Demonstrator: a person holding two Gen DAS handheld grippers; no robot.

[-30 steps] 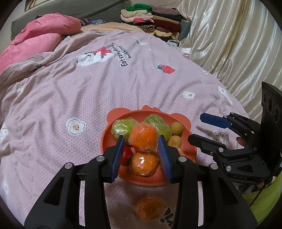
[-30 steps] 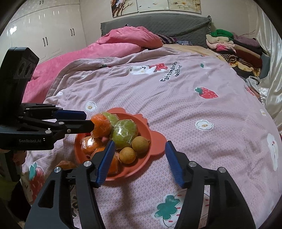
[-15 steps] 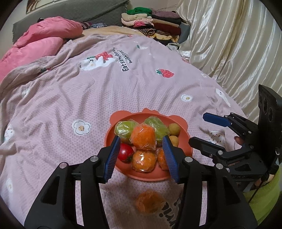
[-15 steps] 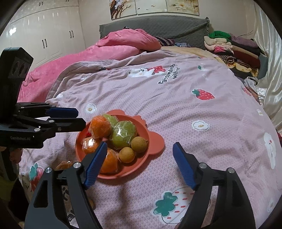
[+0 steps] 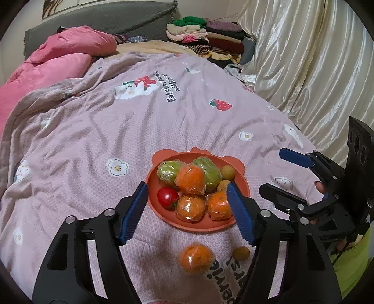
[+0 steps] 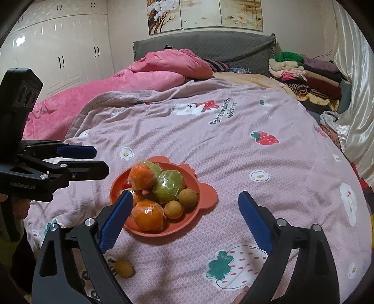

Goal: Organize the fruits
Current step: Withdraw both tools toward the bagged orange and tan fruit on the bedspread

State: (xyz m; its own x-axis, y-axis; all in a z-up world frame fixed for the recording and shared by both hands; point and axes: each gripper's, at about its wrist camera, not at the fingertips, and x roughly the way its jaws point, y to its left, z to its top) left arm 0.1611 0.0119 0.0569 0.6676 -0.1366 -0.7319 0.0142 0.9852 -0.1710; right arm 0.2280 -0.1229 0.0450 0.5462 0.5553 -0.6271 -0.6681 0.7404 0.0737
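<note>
A: What sort of room is this?
B: A bedroom. A bed fills it, under a mauve cover printed with strawberries and flowers, with a grey headboard behind.
A: And around it?
B: A pink quilt is heaped near the headboard, folded clothes are stacked at the far corner, cream curtains hang shiny on one side, white wardrobes stand opposite, and a flower picture hangs above.

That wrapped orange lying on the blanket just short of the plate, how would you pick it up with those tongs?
Probably from above, the pads closing on the loose orange at its widest middle, left and right. It is round, so any pair of opposite sides would do, but the small brown fruit sits close on its right and the plate lies just beyond. The left tongs, open, are nearest.
</note>
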